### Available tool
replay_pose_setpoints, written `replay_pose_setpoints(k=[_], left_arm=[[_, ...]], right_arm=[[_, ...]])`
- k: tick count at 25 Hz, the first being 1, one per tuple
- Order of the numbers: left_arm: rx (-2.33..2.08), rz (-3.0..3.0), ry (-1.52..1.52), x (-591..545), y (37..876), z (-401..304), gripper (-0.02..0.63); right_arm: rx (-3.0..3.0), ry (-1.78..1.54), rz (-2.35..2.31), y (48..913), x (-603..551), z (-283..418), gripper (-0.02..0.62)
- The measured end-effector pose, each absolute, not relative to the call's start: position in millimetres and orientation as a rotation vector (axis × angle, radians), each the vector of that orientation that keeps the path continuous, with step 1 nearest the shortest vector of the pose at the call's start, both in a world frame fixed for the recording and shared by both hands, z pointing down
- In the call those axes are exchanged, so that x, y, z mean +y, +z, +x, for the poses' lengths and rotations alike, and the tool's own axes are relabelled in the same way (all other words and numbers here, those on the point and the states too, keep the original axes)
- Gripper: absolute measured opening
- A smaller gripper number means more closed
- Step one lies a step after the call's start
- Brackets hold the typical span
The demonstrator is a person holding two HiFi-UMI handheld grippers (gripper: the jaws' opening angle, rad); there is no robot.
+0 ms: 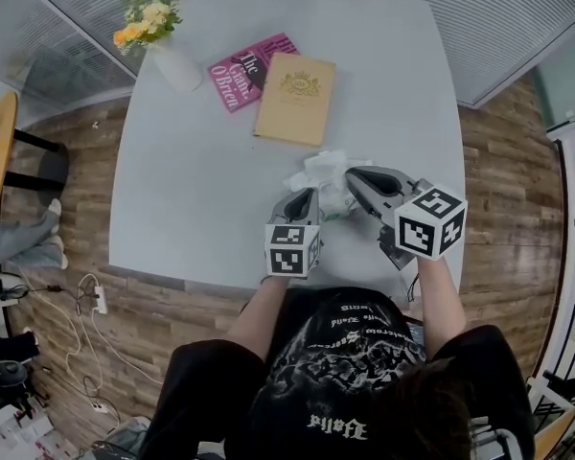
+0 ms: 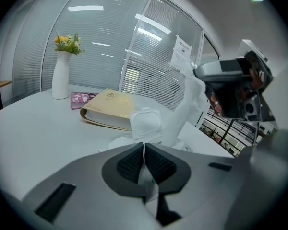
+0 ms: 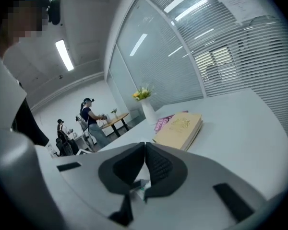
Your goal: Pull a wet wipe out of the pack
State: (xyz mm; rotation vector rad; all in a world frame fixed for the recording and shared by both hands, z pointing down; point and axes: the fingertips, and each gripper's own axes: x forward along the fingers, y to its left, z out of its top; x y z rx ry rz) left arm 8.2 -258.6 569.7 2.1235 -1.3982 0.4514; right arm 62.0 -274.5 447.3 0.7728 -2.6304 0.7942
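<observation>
The wet wipe pack (image 1: 339,207) lies near the front of the white table (image 1: 201,180), mostly hidden between my two grippers. Its white lid flap (image 2: 145,122) stands open. My left gripper (image 1: 310,195) (image 2: 144,146) is shut on the pack's near edge, and a white and green strip shows between its pads. A white wet wipe (image 2: 188,102) (image 1: 322,169) stretches up out of the pack to my right gripper (image 2: 198,74) (image 1: 351,176), which is raised above the pack and shut on it. In the right gripper view the jaws (image 3: 145,146) are pressed together.
A tan book (image 1: 295,99) and a pink book (image 1: 249,70) lie beyond the pack. A white vase with flowers (image 1: 172,60) stands at the far left corner. Glass walls with blinds ring the table. Two people (image 3: 91,116) stand at a desk far off.
</observation>
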Motion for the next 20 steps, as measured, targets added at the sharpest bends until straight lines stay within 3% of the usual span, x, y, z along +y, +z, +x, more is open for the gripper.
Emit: replay_pose_setpoints(k=[11, 20], left_arm=[[-1.458, 2.248, 0.143, -238, 486, -8, 0.011], [-1.516, 2.425, 0.03, -204, 409, -22, 0.011]], right_arm=[[-2.787, 0.792, 1.188, 399, -253, 123, 0.008], [-2.661, 0.641, 1.516, 417, -212, 159, 0.008]])
